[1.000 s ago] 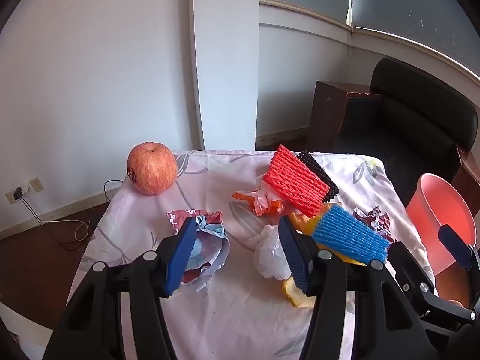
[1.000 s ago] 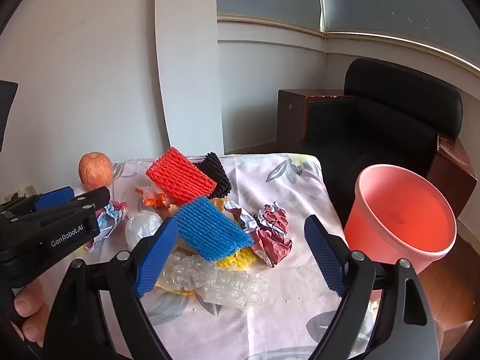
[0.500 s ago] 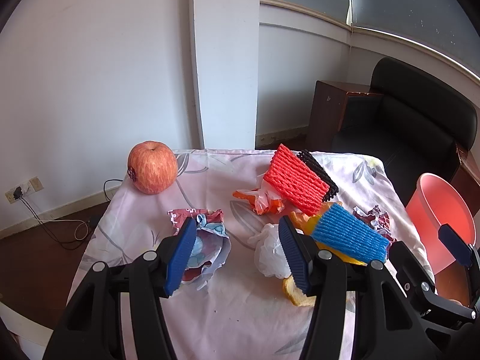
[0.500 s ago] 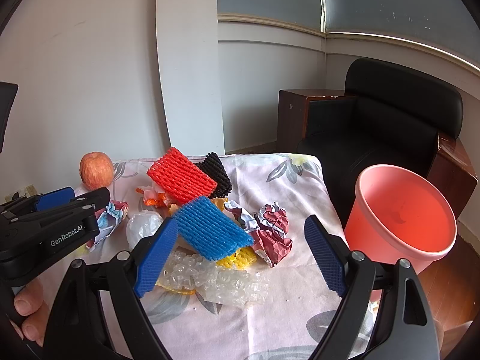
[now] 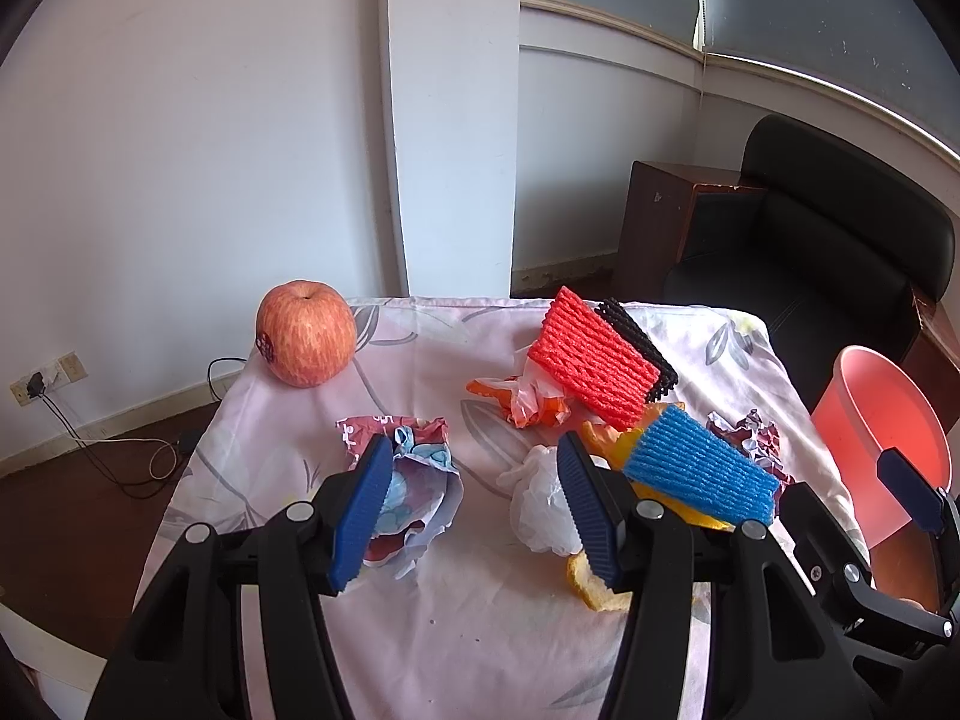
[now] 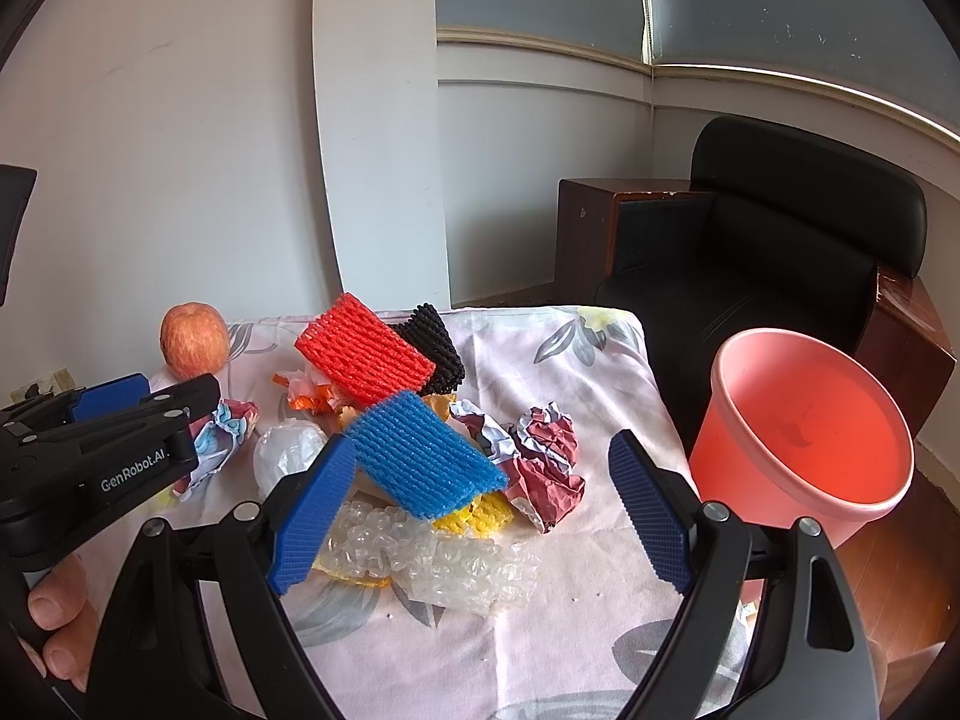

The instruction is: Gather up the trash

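- Two grippers hang low at the near edge of the table (image 6: 600, 360), both with jaws spread and nothing held: the left gripper (image 5: 474, 504) faces the gap between a crumpled wrapper (image 5: 414, 480) and a white bag (image 5: 540, 504), and the right gripper (image 6: 480, 510) frames bubble wrap (image 6: 432, 558).
- Bubble wrap lies nearest the right gripper, flat, its long axis running left to right.
- Just beyond, the blue net (image 6: 420, 456) leans on the heap, its long axis slanting from upper left down to lower right; red paper (image 6: 546, 462) sits beside it.
- Farther back lie the red net (image 6: 366, 354) and black net (image 6: 435, 342), both tilted the same way.
- Risk: the pieces overlap, so pulling one could drag others off the edge; the bin (image 6: 798, 438) stands off the table's right side.
- Farthest, the apple (image 5: 306, 333) looks whole; taking it for trash would be a mistake.
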`<state>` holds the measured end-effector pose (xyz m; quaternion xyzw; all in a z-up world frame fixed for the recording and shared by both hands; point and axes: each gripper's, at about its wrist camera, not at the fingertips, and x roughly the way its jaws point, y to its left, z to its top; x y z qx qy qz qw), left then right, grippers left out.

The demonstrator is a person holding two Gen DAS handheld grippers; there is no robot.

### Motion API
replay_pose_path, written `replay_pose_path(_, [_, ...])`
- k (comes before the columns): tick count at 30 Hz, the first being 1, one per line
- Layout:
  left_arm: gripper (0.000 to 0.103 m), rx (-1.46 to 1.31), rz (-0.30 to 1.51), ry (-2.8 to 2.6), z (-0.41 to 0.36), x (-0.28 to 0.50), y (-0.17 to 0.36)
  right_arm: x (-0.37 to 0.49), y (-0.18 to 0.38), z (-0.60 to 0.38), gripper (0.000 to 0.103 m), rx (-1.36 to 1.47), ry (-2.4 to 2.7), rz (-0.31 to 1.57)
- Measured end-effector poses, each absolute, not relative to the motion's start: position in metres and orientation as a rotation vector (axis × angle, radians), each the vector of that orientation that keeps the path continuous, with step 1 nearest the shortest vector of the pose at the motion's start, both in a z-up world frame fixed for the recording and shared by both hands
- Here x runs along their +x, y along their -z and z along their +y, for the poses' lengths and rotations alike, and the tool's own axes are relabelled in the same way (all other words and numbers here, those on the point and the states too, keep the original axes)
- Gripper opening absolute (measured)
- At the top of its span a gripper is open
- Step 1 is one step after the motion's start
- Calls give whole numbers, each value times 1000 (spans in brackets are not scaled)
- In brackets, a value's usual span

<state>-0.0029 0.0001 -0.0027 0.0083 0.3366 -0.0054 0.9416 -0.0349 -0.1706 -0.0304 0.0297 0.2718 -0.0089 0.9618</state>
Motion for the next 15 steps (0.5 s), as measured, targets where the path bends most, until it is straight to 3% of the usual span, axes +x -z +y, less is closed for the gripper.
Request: replay_pose_path(15, [57,19,692,12,-2,-7,3,-36,32,-169,87,61,18,557])
